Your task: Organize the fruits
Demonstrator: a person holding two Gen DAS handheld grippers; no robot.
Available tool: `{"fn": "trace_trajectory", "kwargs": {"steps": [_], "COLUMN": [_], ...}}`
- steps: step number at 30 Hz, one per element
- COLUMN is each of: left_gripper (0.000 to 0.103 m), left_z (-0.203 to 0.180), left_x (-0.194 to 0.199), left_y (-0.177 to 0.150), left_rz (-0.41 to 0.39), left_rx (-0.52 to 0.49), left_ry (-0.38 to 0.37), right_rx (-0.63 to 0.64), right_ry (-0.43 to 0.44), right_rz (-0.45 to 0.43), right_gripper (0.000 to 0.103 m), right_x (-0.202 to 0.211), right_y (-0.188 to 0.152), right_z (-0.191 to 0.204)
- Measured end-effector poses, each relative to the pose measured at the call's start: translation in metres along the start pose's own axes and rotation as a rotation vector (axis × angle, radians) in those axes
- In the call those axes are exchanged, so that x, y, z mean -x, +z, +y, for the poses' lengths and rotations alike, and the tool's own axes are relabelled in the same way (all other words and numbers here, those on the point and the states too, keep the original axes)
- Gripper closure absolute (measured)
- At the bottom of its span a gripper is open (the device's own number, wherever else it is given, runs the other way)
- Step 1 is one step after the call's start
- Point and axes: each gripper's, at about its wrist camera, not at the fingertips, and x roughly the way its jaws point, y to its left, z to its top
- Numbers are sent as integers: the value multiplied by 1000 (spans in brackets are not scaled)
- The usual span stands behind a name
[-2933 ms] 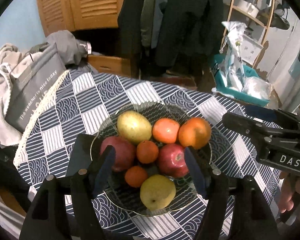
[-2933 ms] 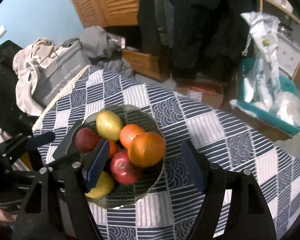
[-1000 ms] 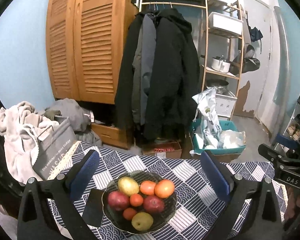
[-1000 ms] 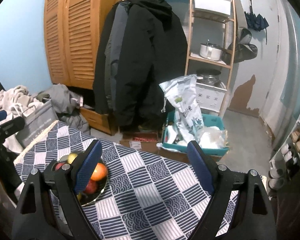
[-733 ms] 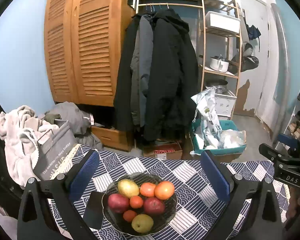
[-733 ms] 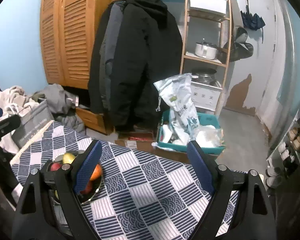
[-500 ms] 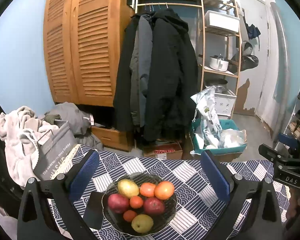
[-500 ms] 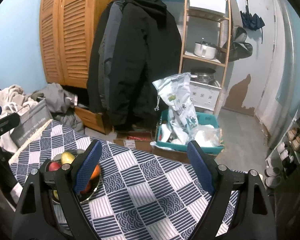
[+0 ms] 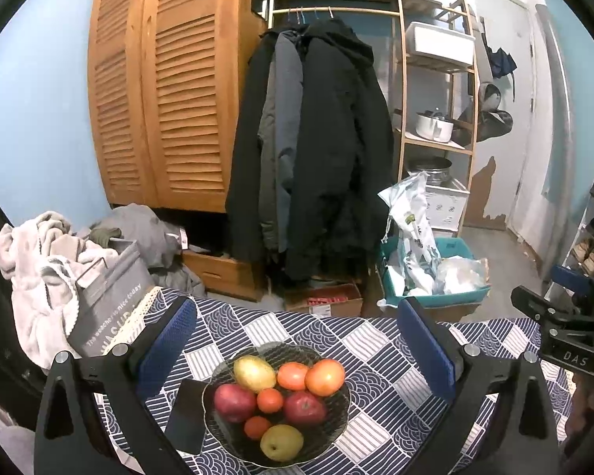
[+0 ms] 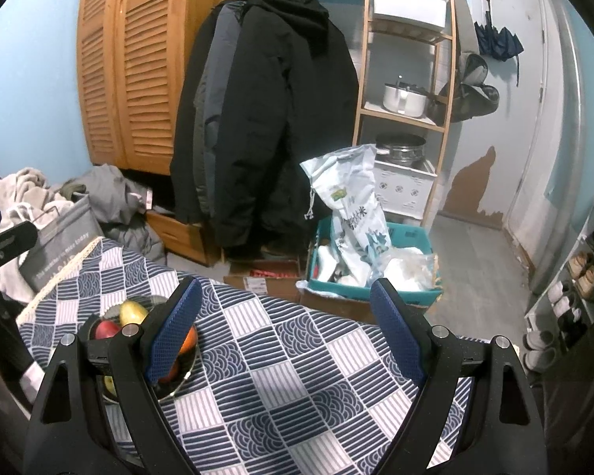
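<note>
A dark glass bowl (image 9: 338, 425) sits on the blue-and-white patterned tablecloth (image 9: 376, 340) and holds several fruits: red apples (image 9: 233, 398), oranges (image 9: 324, 371) and yellow pears (image 9: 254, 372). My left gripper (image 9: 295, 350) is open and empty, raised above and behind the bowl. My right gripper (image 10: 283, 330) is open and empty, to the right of the bowl (image 10: 188, 372), which its left finger partly hides. The right gripper also shows at the right edge of the left wrist view (image 9: 566, 332).
A dark phone (image 9: 186, 415) lies left of the bowl. A grey bag (image 9: 107, 308) and clothes pile sit off the table's left edge. Coats (image 9: 316, 150), a wooden wardrobe (image 9: 166, 99), shelves (image 10: 408, 79) and a teal bin (image 10: 376, 273) stand behind.
Both grippers have pulled up and back from close over the bowl to a high, distant view. In the last second they have barely moved. The fruits stay in the bowl.
</note>
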Motion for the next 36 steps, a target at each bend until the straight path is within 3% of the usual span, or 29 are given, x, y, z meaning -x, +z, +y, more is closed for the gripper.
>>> {"fn": "trace_trajectory", "kwargs": {"steps": [36], "left_gripper": [1], "left_z": [-2], "left_x": [4], "left_y": [1], "left_rz": [6], "left_rx": [-20], "left_ry": [29], "right_rx": [6], "right_ry": [-2], "right_rz": [-4], "right_gripper": [17], "right_x": [2], "right_y": [-1], "right_z": [2]}}
